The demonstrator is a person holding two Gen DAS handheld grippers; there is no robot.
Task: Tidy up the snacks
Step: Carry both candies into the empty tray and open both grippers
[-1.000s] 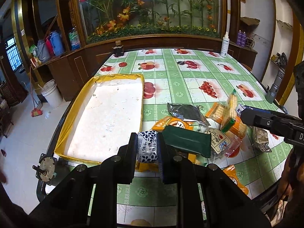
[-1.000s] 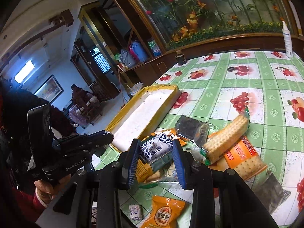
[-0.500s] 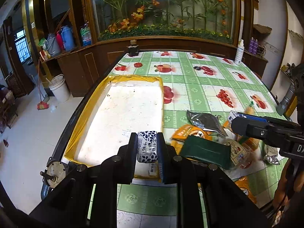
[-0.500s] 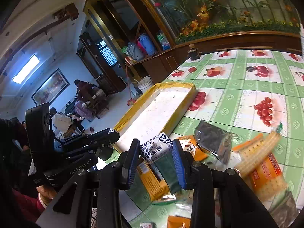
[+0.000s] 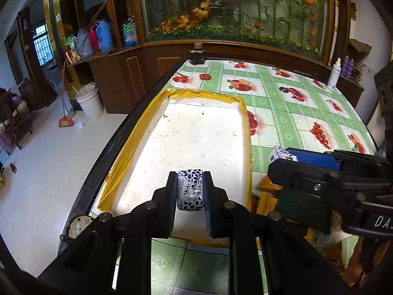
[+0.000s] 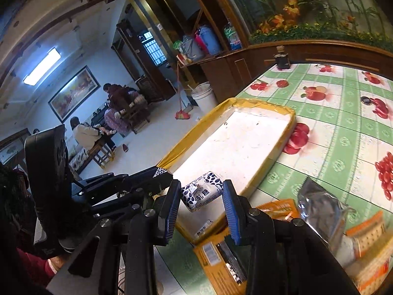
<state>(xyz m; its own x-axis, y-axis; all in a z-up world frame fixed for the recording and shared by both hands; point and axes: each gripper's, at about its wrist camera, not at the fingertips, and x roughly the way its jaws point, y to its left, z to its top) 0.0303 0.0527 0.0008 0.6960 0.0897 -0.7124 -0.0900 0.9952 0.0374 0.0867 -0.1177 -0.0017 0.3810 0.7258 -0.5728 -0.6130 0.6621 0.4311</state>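
My left gripper (image 5: 190,189) is shut on a small white candy with dark blue spots (image 5: 190,193), held over the near end of the yellow-rimmed white tray (image 5: 246,132). My right gripper (image 6: 202,196) is shut on a matching spotted candy (image 6: 202,191), held above the tray's near corner (image 6: 265,169). In the left wrist view the right gripper (image 5: 282,157) comes in from the right with its candy (image 5: 278,153) showing at the tip. In the right wrist view the left gripper (image 6: 159,174) sits just to the left, close by.
A pile of snacks lies right of the tray: a silver packet (image 6: 321,209), orange packets (image 6: 221,258), crackers (image 6: 368,231) and a green packet (image 5: 302,211). A dark bottle (image 5: 197,55) and a spray bottle (image 5: 334,76) stand at the far edge. People sit across the room (image 6: 118,113).
Both grippers have moved left, away from the snack pile and over the tray's near end, each still carrying its spotted candy.
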